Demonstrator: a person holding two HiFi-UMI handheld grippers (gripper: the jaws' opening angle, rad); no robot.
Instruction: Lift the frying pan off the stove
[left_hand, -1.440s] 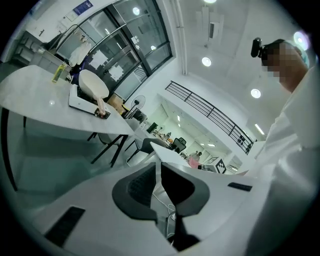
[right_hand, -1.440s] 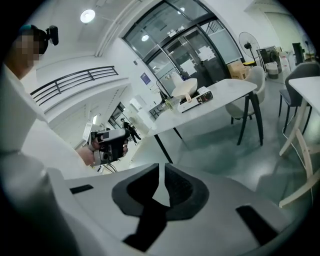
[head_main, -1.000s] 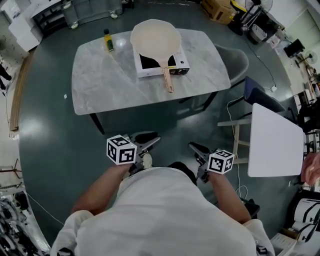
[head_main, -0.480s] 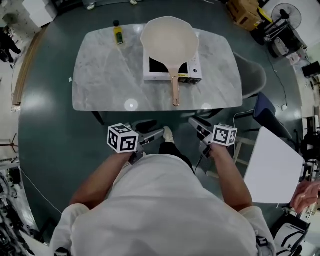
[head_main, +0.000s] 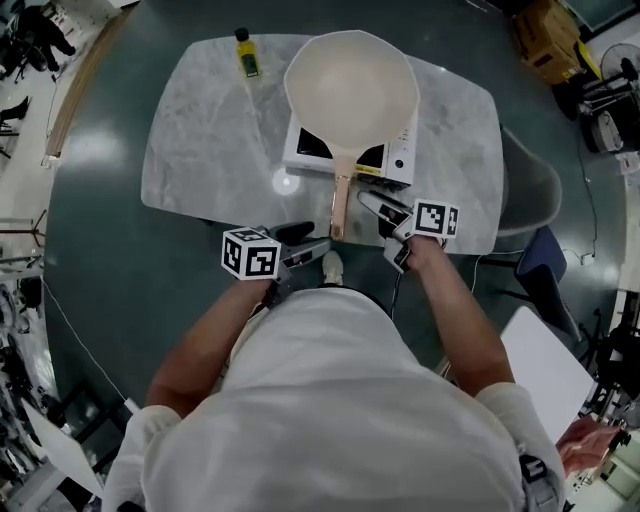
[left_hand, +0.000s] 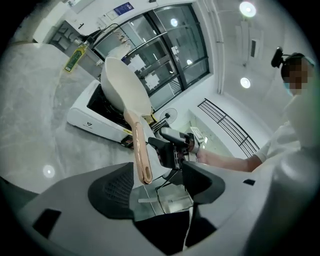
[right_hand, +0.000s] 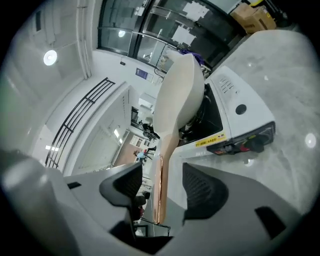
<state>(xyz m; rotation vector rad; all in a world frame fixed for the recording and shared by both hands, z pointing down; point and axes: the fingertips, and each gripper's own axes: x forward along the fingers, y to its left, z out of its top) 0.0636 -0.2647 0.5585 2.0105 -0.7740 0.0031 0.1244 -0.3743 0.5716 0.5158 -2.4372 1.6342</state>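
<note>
A cream frying pan (head_main: 350, 85) sits on a white induction stove (head_main: 400, 165) on the marble table (head_main: 200, 150). Its copper-coloured handle (head_main: 341, 205) points toward me. My left gripper (head_main: 318, 244) hovers just short of the handle's end, and its jaws are opening. In the left gripper view the handle (left_hand: 141, 150) shows in the gap ahead of the left gripper (left_hand: 157, 185), untouched. My right gripper (head_main: 368, 202) is just right of the handle, and its jaws are opening too. In the right gripper view the handle (right_hand: 159, 192) stands edge-on between the pads of the right gripper (right_hand: 162, 190), which do not press it.
A yellow bottle (head_main: 247, 52) stands at the table's far left corner. A grey chair (head_main: 530, 185) is at the table's right end, with a white board (head_main: 545, 365) nearer me on the right. A cardboard box (head_main: 545, 30) lies on the floor beyond.
I have walked up to the table, so the pan and stove are much closer. Both grippers have moved forward to the handle's end, and their jaws have spread apart.
</note>
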